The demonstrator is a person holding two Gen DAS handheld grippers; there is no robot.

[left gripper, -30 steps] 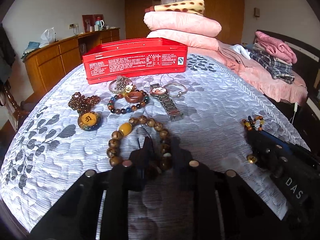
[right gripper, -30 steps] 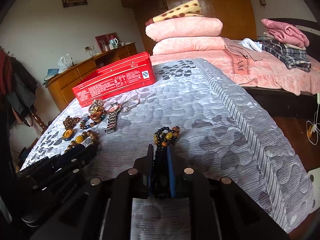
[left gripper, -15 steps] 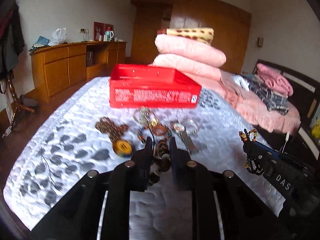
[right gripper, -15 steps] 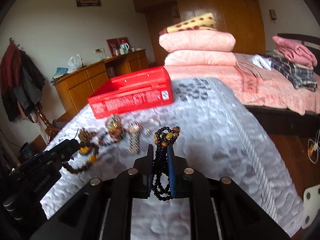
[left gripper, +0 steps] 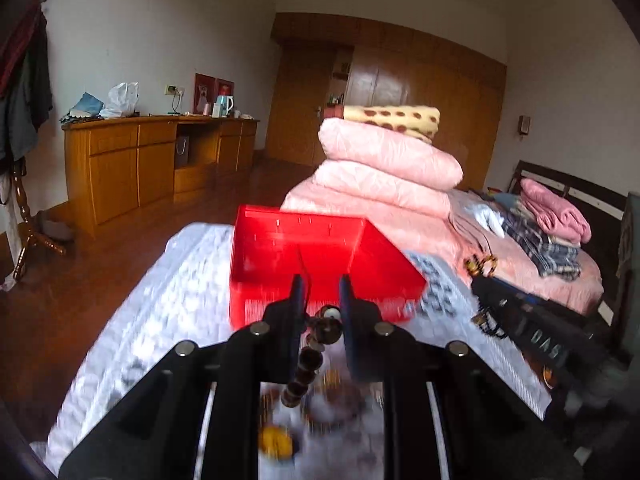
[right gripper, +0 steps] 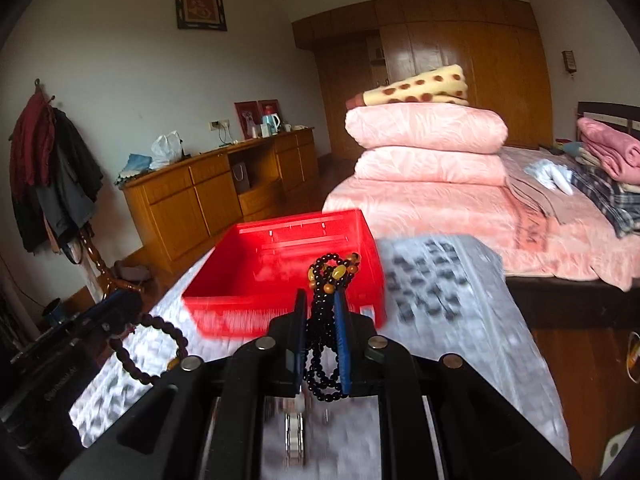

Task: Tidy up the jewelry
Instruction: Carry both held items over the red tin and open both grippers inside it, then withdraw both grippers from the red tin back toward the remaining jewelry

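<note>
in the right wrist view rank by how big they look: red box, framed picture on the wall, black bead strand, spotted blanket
1. red box
2. spotted blanket
3. black bead strand, though it hangs nearest the camera, so it looks enlarged
4. framed picture

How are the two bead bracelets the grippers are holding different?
The brown bracelet has big, round wooden-looking beads; the black bracelet has tiny dark beads with a few amber ones on top. The brown bracelet hangs as one open ring from the left gripper; the black bracelet is bunched in several strands in the right gripper. Both are pinched and lifted near the red box.
</note>
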